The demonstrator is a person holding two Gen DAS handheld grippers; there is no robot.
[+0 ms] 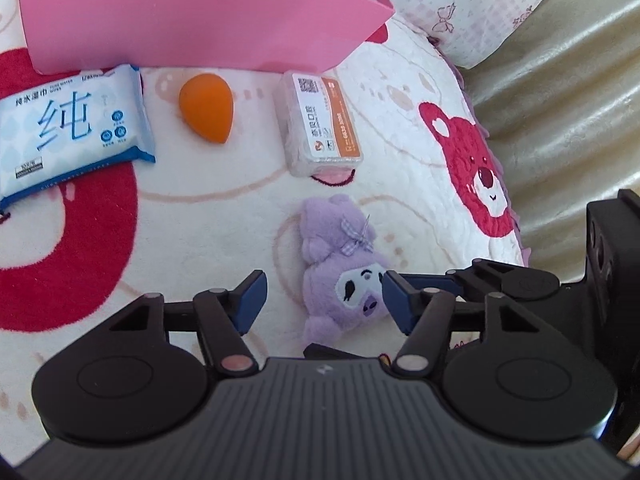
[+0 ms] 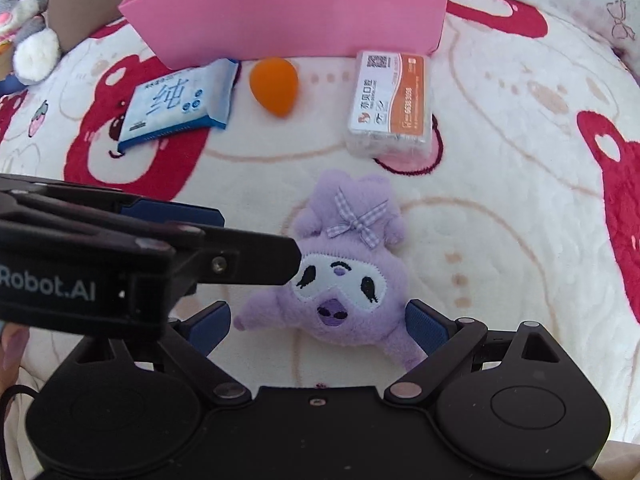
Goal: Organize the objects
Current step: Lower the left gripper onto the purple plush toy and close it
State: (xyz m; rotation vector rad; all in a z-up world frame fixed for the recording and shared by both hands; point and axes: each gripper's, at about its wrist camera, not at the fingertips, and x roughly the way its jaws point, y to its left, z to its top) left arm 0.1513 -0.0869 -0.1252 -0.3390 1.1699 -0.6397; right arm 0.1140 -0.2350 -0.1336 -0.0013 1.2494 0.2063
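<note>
A purple plush toy (image 2: 344, 280) lies face up on the bear-print blanket (image 2: 500, 240). My right gripper (image 2: 318, 330) stands open and straddles its lower body, one blue pad on each side. The plush toy (image 1: 344, 264) also lies between the jaws of my left gripper (image 1: 324, 300); the right pad is at its face, and a gap shows at the left pad. From the right wrist view, my left gripper (image 2: 260, 234) comes in from the left with one fingertip against the toy's head. Behind stand a pink box (image 2: 304, 8), a wipes pack (image 2: 180, 100), an orange sponge egg (image 2: 276, 84) and a white labelled box (image 2: 392, 104).
A grey rabbit plush (image 2: 28, 20) and a cardboard box (image 2: 76, 4) sit at the far left. A patterned pillow (image 1: 472, 4) lies at the far right, with a beige ribbed surface (image 1: 560, 100) beyond the blanket's edge. A fingertip (image 2: 12, 344) shows at the left edge.
</note>
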